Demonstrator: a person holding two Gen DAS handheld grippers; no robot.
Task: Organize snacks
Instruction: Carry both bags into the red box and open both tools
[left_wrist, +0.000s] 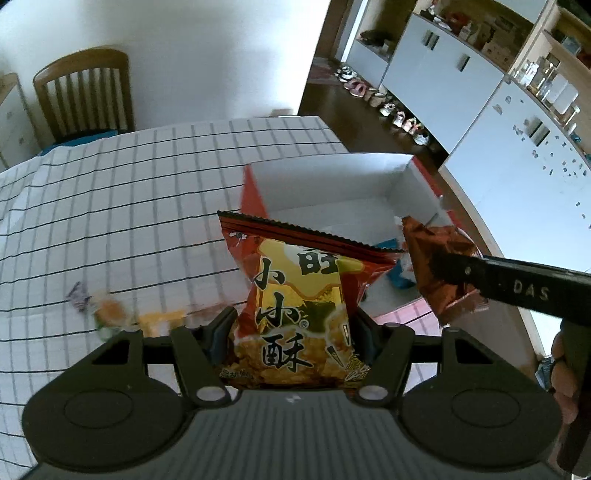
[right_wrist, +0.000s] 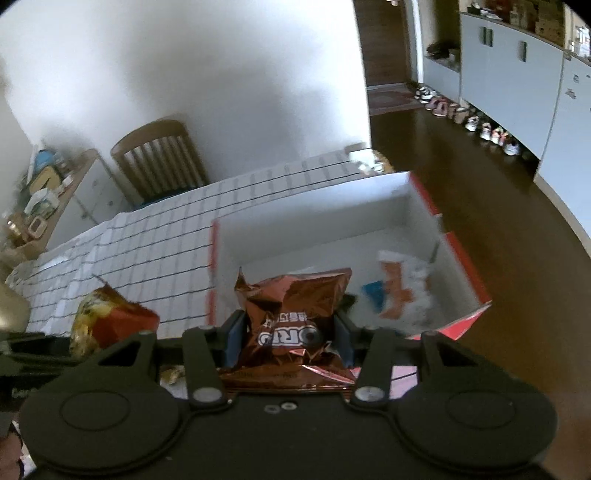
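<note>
We see left gripper (left_wrist: 291, 325) clamped on red-yellow snack bag (left_wrist: 299, 306), frame centre. Right gripper (right_wrist: 288, 332) clamped on brown cookie packet (right_wrist: 291, 314). Both before white box (right_wrist: 332, 206), centre right, on checked tablecloth (left_wrist: 110, 206).

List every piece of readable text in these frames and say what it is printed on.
"小小酥" with a "®" mark: red and gold snack bag in the left claw.
"旺": partly cut off, top of the same bag.
"DAS": embossed on the right claw's black finger, left wrist view.
"ORIO"-like white letters, upside down, uncertain: brown foil packet in the right claw.
Small print on both packs: too blurred.
</note>
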